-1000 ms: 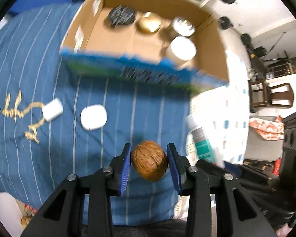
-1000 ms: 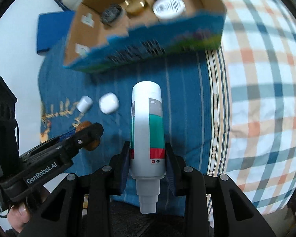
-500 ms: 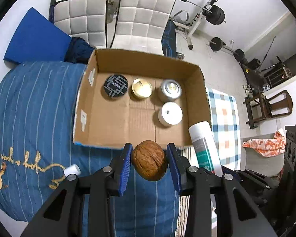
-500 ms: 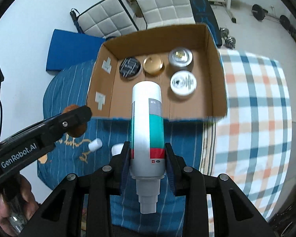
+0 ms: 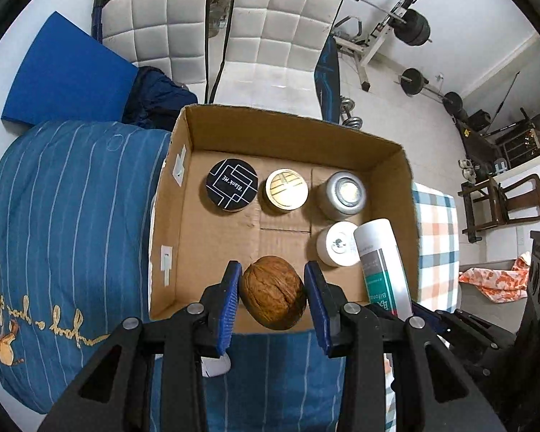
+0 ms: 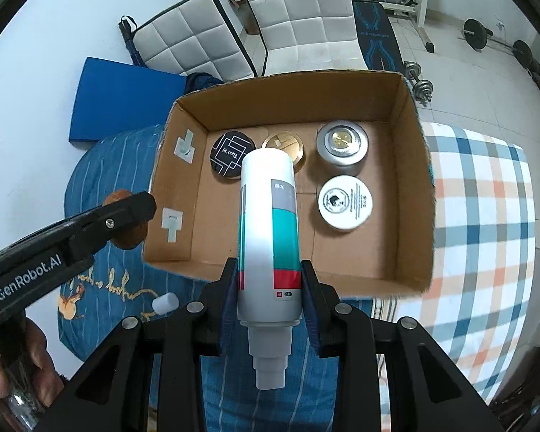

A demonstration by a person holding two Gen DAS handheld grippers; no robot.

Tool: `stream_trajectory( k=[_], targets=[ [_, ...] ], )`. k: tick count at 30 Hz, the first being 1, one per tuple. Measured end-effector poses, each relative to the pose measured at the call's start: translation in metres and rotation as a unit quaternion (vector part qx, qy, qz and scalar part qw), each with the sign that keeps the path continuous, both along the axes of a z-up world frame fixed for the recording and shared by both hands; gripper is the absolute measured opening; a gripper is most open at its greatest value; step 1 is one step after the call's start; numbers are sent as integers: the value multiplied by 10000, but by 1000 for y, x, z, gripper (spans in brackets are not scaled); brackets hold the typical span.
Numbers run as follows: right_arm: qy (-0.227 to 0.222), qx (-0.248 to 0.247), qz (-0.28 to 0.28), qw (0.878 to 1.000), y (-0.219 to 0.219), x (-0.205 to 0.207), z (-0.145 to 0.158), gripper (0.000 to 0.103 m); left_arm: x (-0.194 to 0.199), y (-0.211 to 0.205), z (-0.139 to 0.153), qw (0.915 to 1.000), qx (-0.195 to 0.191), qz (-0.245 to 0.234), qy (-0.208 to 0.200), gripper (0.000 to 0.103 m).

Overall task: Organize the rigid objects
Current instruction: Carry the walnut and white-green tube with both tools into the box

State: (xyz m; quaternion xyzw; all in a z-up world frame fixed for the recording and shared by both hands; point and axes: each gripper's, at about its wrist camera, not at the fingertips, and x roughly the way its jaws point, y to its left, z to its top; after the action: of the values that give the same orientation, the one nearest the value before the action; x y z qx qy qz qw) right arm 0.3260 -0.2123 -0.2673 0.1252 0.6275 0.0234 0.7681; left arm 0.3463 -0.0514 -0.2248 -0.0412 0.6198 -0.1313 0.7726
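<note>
My left gripper (image 5: pixel 271 297) is shut on a brown walnut (image 5: pixel 272 298), held above the near edge of an open cardboard box (image 5: pixel 291 126). My right gripper (image 6: pixel 269 284) is shut on a white bottle with a teal and red band (image 6: pixel 268 230), its cap end toward the camera, over the box's (image 6: pixel 410 180) near wall. In the left wrist view that bottle (image 5: pixel 383 266) shows at the box's right side. Inside the box stand a black tin (image 5: pixel 233 184), a gold tin (image 5: pixel 286 190), a silver tin (image 5: pixel 342 194) and a white tin (image 5: pixel 336 243).
The box rests on a blue striped bedcover (image 5: pixel 72 223) beside a checked cloth (image 6: pixel 486 216). A small white cap (image 6: pixel 165 303) and another white piece (image 5: pixel 216 365) lie on the bedcover before the box. White padded chairs (image 5: pixel 280 43), a blue mat (image 5: pixel 64 75) and gym weights (image 5: pixel 412 28) stand beyond.
Both grippers have moved forward toward the box with walnut and bottle still gripped. The box, earlier far ahead, is now directly under them; the white pieces have slipped behind the fingers.
</note>
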Motion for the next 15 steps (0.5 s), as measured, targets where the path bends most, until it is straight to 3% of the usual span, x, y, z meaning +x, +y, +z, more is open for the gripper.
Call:
stream_trajectory(
  k=[8, 15],
  targets=[
    [226, -78, -26, 9997, 2, 36, -45, 35, 26, -1, -51, 9990, 184, 41, 403, 33],
    [542, -46, -139, 9984, 4, 62, -101, 35, 52, -1, -114, 9937, 346, 38, 1061, 33]
  ],
)
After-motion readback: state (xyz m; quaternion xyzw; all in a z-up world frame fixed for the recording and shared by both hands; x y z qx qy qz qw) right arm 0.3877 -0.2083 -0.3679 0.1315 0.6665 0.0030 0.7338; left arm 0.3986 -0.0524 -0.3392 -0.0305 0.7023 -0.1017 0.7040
